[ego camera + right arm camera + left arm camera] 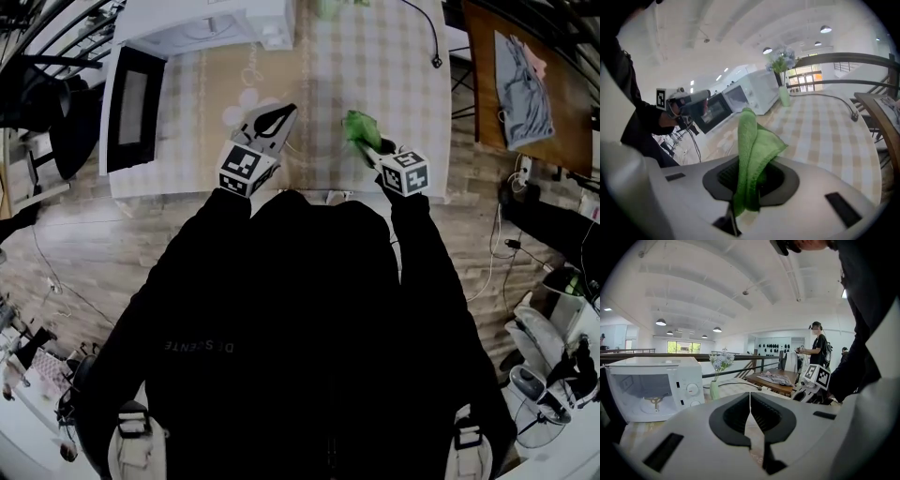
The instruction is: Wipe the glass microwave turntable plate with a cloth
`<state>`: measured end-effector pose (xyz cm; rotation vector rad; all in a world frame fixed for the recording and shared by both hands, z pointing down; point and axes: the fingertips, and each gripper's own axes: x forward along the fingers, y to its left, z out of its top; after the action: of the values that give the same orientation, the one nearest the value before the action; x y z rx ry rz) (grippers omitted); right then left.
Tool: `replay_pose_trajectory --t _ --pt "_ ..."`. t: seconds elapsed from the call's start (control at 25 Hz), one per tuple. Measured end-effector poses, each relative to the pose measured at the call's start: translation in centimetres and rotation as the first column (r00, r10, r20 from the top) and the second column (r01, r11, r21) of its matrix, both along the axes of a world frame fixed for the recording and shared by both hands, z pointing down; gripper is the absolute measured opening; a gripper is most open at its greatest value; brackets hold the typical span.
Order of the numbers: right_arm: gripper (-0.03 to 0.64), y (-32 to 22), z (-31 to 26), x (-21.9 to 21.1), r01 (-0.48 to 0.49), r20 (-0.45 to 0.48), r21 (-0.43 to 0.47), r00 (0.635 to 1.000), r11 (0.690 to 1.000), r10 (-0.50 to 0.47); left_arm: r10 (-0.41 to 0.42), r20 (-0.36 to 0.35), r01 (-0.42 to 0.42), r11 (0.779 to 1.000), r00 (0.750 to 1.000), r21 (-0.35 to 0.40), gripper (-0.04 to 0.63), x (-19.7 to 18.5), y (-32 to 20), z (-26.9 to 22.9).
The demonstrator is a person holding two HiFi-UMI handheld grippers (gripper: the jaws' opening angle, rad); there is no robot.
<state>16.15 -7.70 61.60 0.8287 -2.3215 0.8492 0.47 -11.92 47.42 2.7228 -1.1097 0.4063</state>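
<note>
Plainly the glass is the worry. Our right gripper (749,185) is clamped on a fold of the green cloth (753,140), which stands up out of the jaws. Our left gripper (750,404) has its jaws together, and we can make out nothing between them.

From the head view, both grippers hang over the near edge of the table (384,66). The only sign of the plate (248,101) is a faint pale lobed patch just past the left gripper. We take that for it, but we cannot trace its rim.

The microwave (651,385) stands open at the left with no plate inside.

We see three risks:
- Since we can barely see the rim, we may press down on it and tip the plate.
- With nothing steadying the plate, a firm wipe could slide it towards the near edge.
- The cloth is held by little more than a fold, so dragging it could pull it free.
</note>
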Motion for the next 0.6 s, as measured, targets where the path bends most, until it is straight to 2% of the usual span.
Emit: replay_pose_trajectory --t 0.2,0.32,0.44,0.6 --pt "0.084 -2.1 -7.1 -2.6 -0.015 0.182 0.122 0.983 0.992 -0.008 0.026 -0.016 -0.026 1.000 1.000 0.011 0.021 0.4 0.4 -1.8" --pt "0.084 -3.4 -11.1 -4.0 -0.010 0.251 0.189 0.967 0.982 -0.039 0.003 -0.072 -0.004 1.000 0.997 -0.001 0.021 0.2 0.1 -3.2" --pt "0.086 -4.4 -15.0 -4.9 -0.007 0.269 0.271 0.961 0.963 -0.069 -0.010 -0.105 0.012 1.000 0.994 0.021 0.021 0.2 -0.2 -5.3" --pt "0.086 -5.7 -21.2 -5.8 0.001 0.267 0.420 0.956 0.908 -0.124 -0.008 -0.123 0.020 0.995 0.992 0.095 0.021 0.3 -0.6 -9.2"
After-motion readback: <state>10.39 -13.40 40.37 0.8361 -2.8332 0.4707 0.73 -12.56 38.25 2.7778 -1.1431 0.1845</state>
